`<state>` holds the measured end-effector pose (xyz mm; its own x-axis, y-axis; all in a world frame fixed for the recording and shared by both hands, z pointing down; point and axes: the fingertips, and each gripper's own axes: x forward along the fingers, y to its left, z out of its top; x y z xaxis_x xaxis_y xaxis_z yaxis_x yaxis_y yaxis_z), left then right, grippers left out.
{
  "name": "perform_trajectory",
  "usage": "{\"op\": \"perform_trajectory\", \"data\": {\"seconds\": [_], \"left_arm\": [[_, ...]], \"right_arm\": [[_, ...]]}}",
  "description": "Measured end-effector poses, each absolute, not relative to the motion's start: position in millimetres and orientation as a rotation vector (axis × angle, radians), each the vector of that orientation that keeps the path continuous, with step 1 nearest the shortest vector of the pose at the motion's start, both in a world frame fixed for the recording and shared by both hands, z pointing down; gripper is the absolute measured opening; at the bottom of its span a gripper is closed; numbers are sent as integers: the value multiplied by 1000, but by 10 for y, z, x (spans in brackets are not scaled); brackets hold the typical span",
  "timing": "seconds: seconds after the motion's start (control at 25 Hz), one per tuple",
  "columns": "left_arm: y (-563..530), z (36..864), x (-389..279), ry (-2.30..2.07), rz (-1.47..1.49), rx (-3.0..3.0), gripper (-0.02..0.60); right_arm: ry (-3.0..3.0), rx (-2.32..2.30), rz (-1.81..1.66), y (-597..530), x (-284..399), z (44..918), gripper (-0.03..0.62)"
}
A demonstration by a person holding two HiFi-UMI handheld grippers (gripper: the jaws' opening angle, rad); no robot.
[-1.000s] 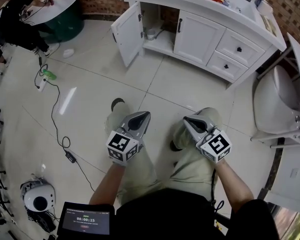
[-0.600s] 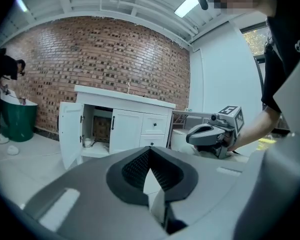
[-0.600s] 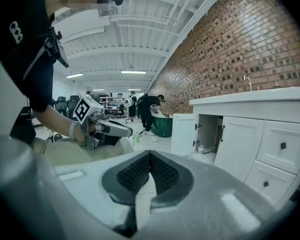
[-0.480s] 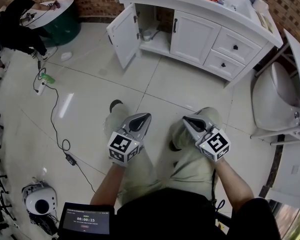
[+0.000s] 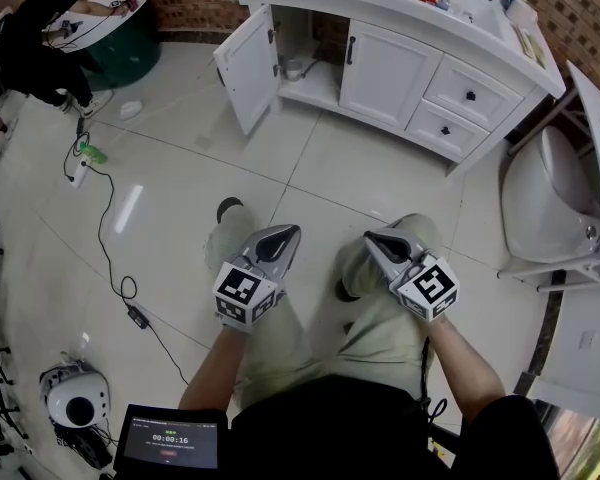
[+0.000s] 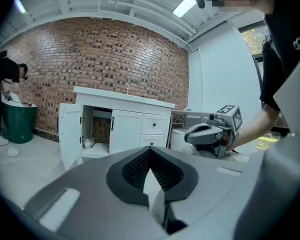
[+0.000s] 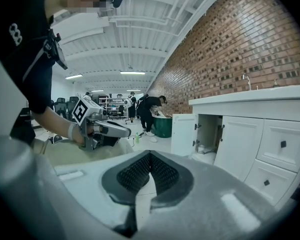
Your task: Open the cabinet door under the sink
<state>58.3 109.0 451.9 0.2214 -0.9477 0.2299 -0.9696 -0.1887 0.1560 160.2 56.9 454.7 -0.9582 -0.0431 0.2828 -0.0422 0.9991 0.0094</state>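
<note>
head view: the left gripper (image 5: 283, 236) and right gripper (image 5: 375, 240) rest side by side on the person's legs (image 5: 380, 333). each has its jaws closed tip to tip with nothing between them. well ahead of both, off toward the left gripper's side, the door (image 5: 248, 66) stands swung open from the cabinet (image 5: 400, 63), far from either tool.
</note>
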Motion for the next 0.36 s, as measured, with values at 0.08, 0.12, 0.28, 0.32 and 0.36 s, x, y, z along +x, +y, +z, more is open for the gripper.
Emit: {"op": "perform_trajectory", "data": {"seconds": [0.08, 0.12, 0.28, 0.32, 0.36], "left_arm": [[1090, 4511, 572, -1806, 117, 2232, 15], [1088, 4508, 566, -1808, 117, 2232, 15], [1089, 4513, 556, -1814, 119, 2227, 15], [1090, 4513, 554, -1816, 119, 2227, 15], [1091, 4513, 552, -1817, 120, 2227, 15]], "right_arm": [[-2855, 64, -1, 568, 1593, 4548, -9], [-2858, 63, 6, 570, 1590, 4552, -9], [-2853, 63, 2, 571, 1578, 4546, -9], [-2848, 66, -3, 570, 1574, 4542, -9], [-2844, 68, -7, 569, 1569, 4537, -9]]}}
